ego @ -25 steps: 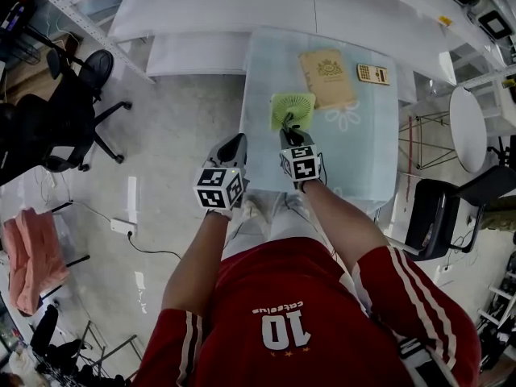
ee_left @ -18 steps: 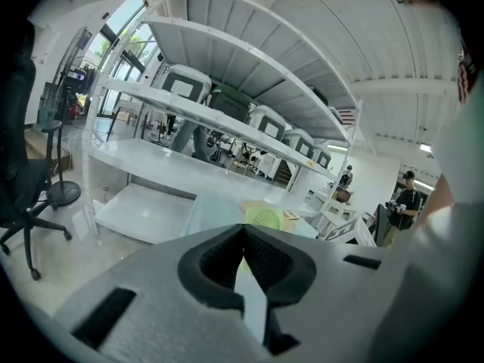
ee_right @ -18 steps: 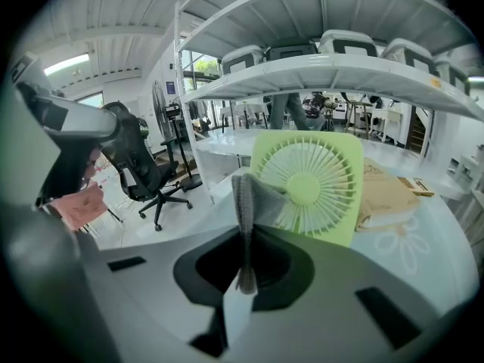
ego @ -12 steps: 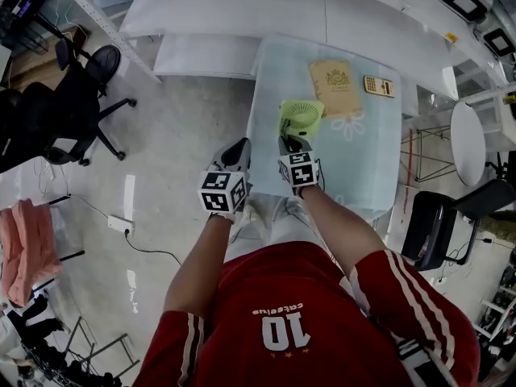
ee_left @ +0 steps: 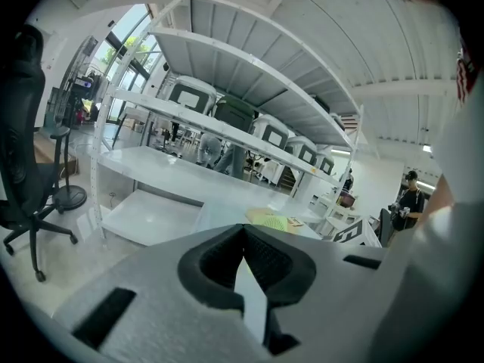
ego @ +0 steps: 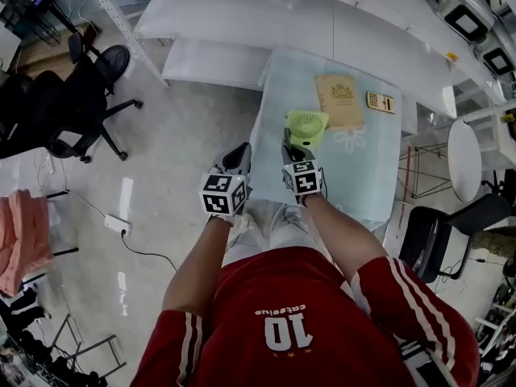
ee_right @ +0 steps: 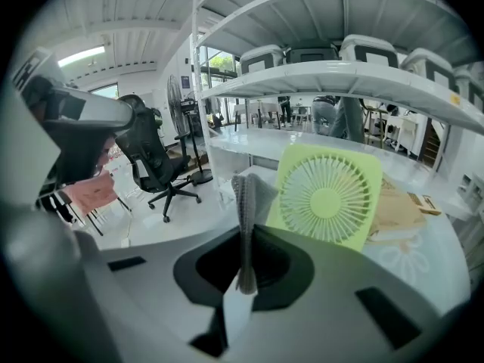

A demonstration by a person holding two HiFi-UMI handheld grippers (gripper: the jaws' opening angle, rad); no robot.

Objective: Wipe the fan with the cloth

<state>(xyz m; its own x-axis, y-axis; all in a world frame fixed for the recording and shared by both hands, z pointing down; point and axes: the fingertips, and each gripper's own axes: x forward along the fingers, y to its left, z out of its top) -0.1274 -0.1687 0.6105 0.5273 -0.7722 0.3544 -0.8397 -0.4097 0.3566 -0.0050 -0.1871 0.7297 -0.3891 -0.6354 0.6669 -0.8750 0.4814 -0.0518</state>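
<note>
A light-green square fan stands upright on the pale blue table. My right gripper is just in front of the fan and a little to its left, shut on a grey cloth that sticks up between the jaws. The left gripper hangs off the table's left edge, over the floor, shut with nothing in it. In the left gripper view the fan shows low and far ahead.
A tan book and a small calculator lie on the table behind the fan. White shelving runs along the back. Black office chairs stand on the floor to the left, a black chair to the right.
Across the head views the fan goes from leaning at the right gripper's tip to standing upright on the table. Both grippers stay close to where they were.
</note>
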